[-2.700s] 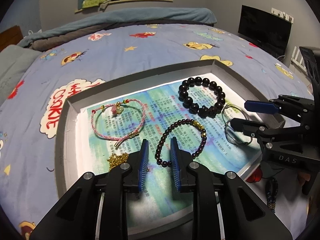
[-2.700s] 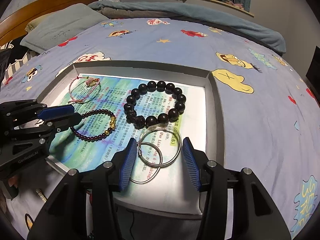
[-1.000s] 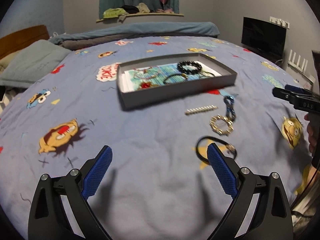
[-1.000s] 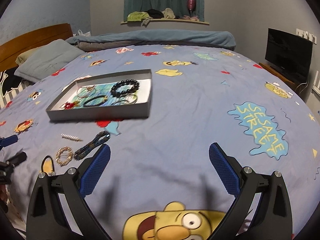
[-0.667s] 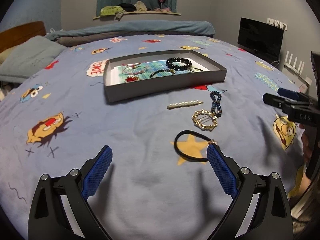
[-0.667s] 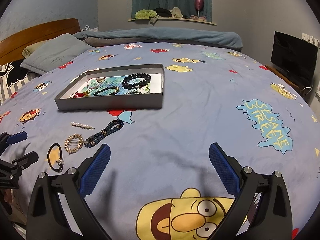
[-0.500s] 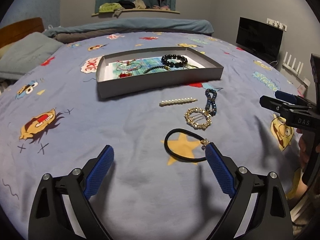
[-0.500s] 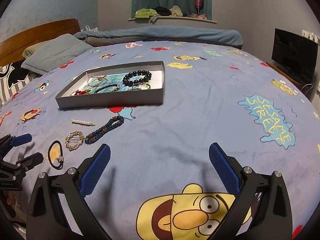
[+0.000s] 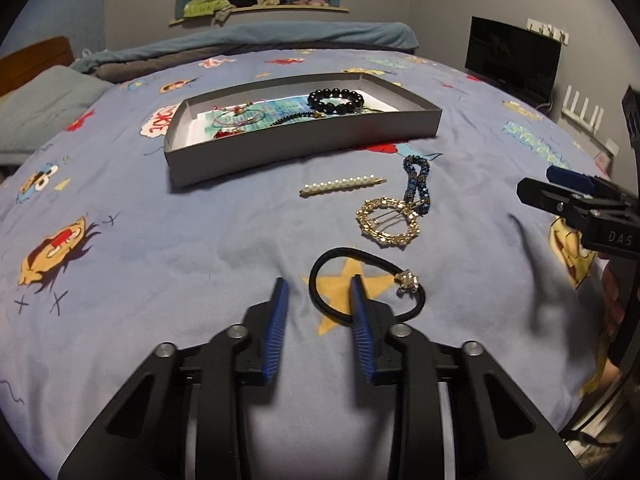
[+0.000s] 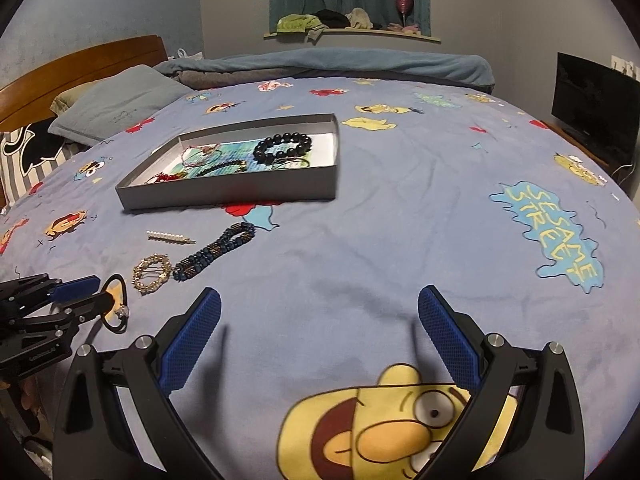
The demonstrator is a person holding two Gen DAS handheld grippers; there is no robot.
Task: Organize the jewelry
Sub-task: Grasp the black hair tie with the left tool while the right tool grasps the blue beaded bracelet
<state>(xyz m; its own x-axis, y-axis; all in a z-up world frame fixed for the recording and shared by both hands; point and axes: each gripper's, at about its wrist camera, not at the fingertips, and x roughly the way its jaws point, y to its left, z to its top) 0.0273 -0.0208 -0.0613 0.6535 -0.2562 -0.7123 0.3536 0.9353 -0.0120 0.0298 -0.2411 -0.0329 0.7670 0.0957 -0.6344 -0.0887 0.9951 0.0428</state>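
Four pieces lay outside the gray tray (image 9: 304, 142). Left gripper (image 9: 318, 294), half-closed and gripping nothing, straddled the black hair tie (image 9: 362, 286); it might pinch bedspread (image 9: 160, 240). Right gripper (image 10: 318, 312) hung wide apart.

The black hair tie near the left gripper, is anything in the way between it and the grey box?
Yes. From the black hair tie at the left gripper, the gold brooch, blue beaded bracelet and pearl hair clip lie on the bedspread before the grey box; lifting over them should clear them.
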